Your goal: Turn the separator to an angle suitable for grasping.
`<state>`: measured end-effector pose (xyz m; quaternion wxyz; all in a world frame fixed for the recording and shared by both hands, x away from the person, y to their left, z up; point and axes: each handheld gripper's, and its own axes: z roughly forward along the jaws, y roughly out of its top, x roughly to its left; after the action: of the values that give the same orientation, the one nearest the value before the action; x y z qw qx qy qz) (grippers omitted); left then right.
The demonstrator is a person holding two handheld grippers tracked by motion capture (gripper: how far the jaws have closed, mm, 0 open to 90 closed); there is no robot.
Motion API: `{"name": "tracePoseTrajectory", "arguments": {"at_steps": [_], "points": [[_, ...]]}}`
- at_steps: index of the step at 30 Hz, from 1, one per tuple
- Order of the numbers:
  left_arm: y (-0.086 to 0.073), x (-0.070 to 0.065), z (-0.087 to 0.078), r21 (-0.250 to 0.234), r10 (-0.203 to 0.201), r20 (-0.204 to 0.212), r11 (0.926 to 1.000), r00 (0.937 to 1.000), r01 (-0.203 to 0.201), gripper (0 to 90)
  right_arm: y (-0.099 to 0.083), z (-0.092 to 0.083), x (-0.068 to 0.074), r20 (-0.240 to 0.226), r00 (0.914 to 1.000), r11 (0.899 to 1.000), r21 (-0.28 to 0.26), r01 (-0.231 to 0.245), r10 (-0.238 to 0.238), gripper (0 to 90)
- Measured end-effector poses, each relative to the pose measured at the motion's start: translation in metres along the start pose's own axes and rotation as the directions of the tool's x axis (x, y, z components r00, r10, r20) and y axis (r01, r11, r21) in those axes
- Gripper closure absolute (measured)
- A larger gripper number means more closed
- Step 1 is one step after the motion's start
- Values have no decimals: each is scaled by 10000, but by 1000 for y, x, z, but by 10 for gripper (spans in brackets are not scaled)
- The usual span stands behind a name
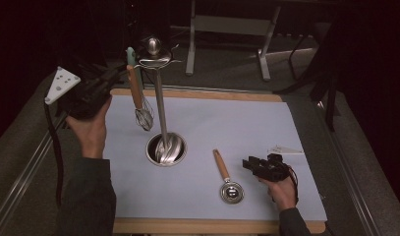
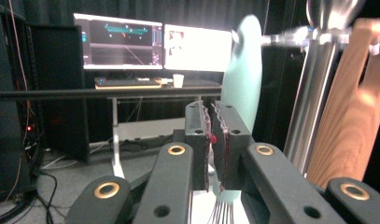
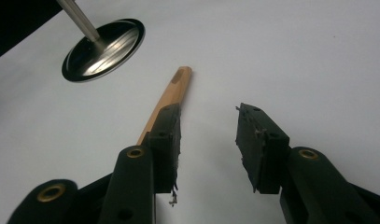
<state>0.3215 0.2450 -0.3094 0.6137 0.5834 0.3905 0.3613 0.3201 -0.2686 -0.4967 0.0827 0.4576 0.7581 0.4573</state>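
High view: left tool [image 1: 120,70] raised beside rack [image 1: 159,98] top, near hanging whisk [image 1: 139,98]; jaws nearly together with a thin gap, nothing pinched. Whisk hooked on rack, wooden handle up, wires down, above worktop [image 1: 286,123]. Rack base [image 1: 166,149] on worktop. Spoon [image 1: 227,178] flat on worktop, bowl toward person. Right tool [image 1: 250,163] low, just right of spoon, jaws apart and empty. Right gripper view: spoon handle [image 3: 171,93] past left jaw, not clamped.
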Motion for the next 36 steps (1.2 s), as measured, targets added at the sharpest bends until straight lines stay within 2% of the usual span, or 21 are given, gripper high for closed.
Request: {"name": "tracePoseTrajectory", "arguments": {"at_steps": [2, 9, 14, 17, 19, 21, 23, 26, 29, 32, 36], "points": [[-8, 1, -1, 218, 65, 19, 9997, 10000, -65, 828, 0, 1, 1, 75, 9999, 10000, 50, 68, -68, 592], [-32, 8, -8, 592, -138, -3, 9982, 9999, 138, 791, 0, 4, 5, 231, 9989, 9988, 249, 411, -417, 592], [-50, 13, -8, 1294, 135, -171, 9915, 9998, -112, 771, -2, 6, 4, 260, 9990, 9986, 390, 356, -367, 596], [-64, 14, -10, 1599, 124, -253, 9871, 9996, -82, 757, -2, 8, 5, 378, 9981, 9978, 458, 469, -487, 602], [-77, 14, -12, 1823, -40, -223, 9832, 9997, 80, 749, -2, 9, 7, 517, 9961, 9960, 584, 681, -711, 611], [-93, 12, -14, 2284, 26, -263, 9736, 9996, 34, 740, -2, 11, 10, 589, 9938, 9932, 748, 893, -938, 635], [-108, 13, -16, 2554, -115, -286, 9667, 9995, 185, 737, -2, 14, 13, 695, 9917, 9909, 875, 1020, -1082, 673], [-127, 14, -21, 2844, -368, -356, 9576, 9987, 454, 733, -2, 18, 18, 765, 9878, 9850, 1174, 1263, -1358, 718], [-147, 15, -25, 3285, -491, -462, 9425, 9977, 616, 730, -3, 23, 23, 851, 9822, 9769, 1487, 1537, -1675, 760], [-161, 14, -29, 3486, -689, -529, 9336, 9962, 830, 730, -4, 29, 28, 891, 9797, 9710, 1760, 1619, -1795, 842], [-180, 10, -30, 3895, -717, -589, 9167, 9957, 891, 729, -5, 43, 38, 1002, 9710, 9543, 2311, 1893, -2168, 894]]}}
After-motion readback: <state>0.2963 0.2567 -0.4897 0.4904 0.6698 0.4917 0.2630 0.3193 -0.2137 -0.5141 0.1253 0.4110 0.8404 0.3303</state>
